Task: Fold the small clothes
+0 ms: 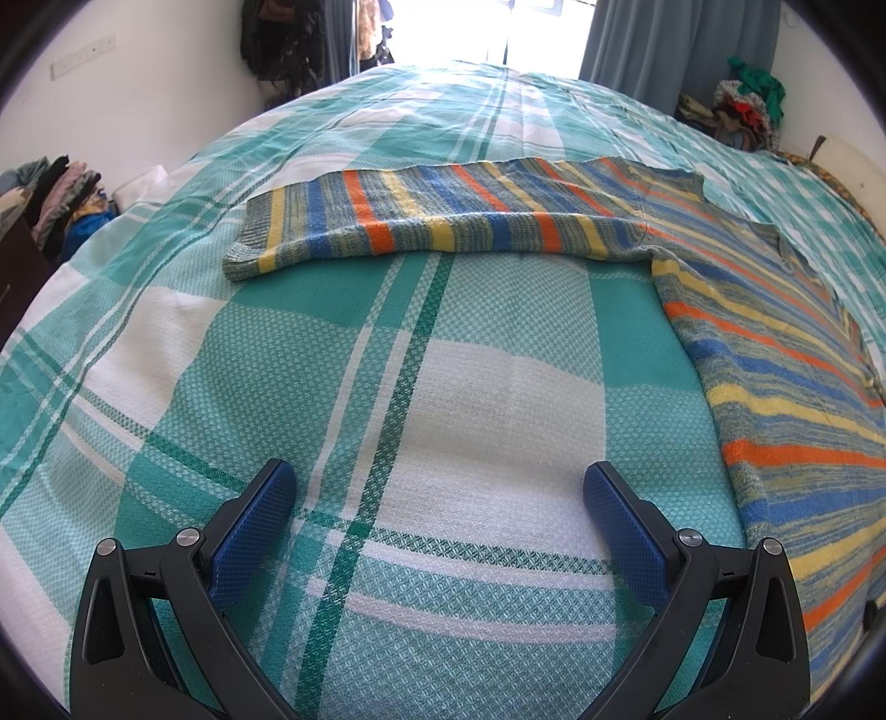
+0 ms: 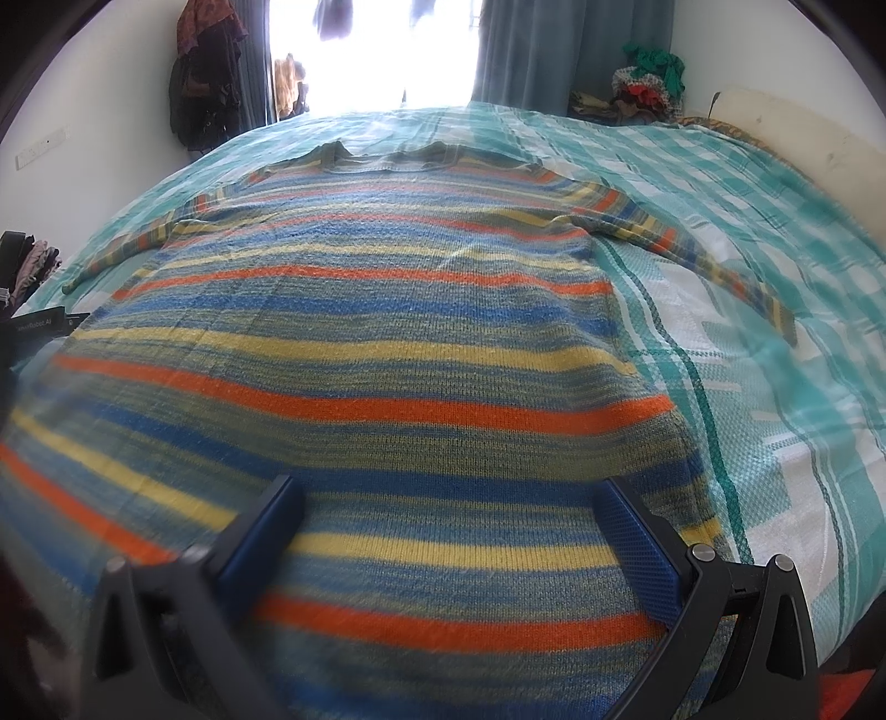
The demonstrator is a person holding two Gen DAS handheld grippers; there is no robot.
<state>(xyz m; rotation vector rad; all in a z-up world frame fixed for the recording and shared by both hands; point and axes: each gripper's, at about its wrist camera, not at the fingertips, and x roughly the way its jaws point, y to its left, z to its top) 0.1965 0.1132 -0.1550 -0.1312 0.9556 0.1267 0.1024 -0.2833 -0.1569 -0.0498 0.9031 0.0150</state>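
Observation:
A striped knit sweater point(image 2: 354, 343) in blue, yellow, orange and grey-green lies flat on the bed, sleeves spread out to both sides. In the left wrist view its left sleeve point(image 1: 432, 221) stretches across the bed ahead of me, and the body point(image 1: 786, 387) runs down the right side. My left gripper point(image 1: 440, 487) is open over bare bedsheet, well short of the sleeve. My right gripper point(image 2: 448, 501) is open above the sweater's lower body, near its right edge. Nothing is between either pair of fingers.
The bed is covered by a teal and white checked sheet point(image 1: 332, 387). Piles of clothes sit at the left point(image 1: 61, 199) and at the far right corner point(image 2: 648, 83). Dark garments hang on the wall point(image 2: 205, 72) beside a bright window with curtains point(image 2: 526, 50).

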